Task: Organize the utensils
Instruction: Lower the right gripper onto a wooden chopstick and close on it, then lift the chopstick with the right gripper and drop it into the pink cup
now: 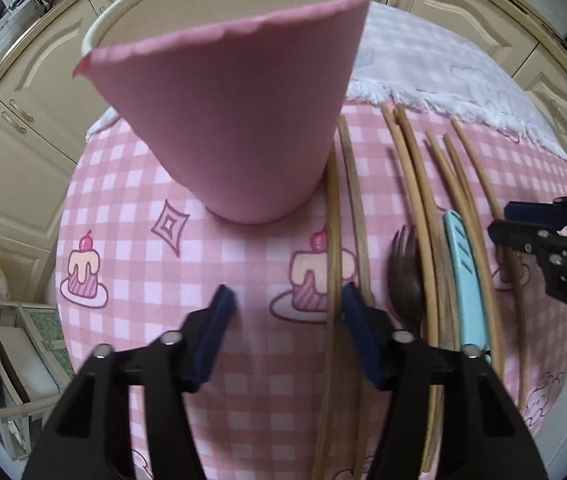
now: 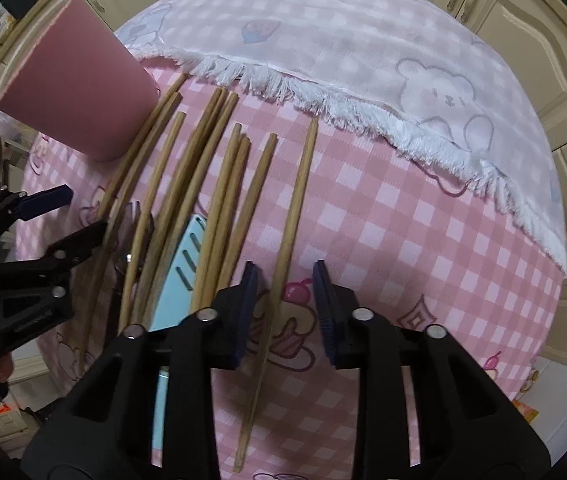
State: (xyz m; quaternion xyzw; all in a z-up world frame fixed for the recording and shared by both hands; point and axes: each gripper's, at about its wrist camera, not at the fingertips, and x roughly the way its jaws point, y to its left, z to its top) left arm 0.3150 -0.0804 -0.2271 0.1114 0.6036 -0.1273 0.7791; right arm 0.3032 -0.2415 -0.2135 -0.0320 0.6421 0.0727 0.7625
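here's the left gripper (image 1: 287,300), jaws spread wide and holding nothing, low over the pink checked tablecloth (image 1: 131,184) just in front of the pink cup (image 1: 235,120). the cup stands upright on the cloth, pale inside, its rim uneven. right beside its base the wooden chopsticks (image 1: 415,184) lie loose and roughly parallel, fanned across the cloth, plain tan and slender. tucked among them is a dark fork (image 1: 405,272), tines toward the cup, and a light blue slotted utensil (image 1: 465,272), possibly a knife, though chopsticks cover part of it. over to the right gripper (image 2: 285,288): also parted, with the outermost single chopstick (image 2: 295,200) running between its blue pads, not yet pinched. behind the row lies a white fringed cloth (image 2: 363,60) with a bear print.
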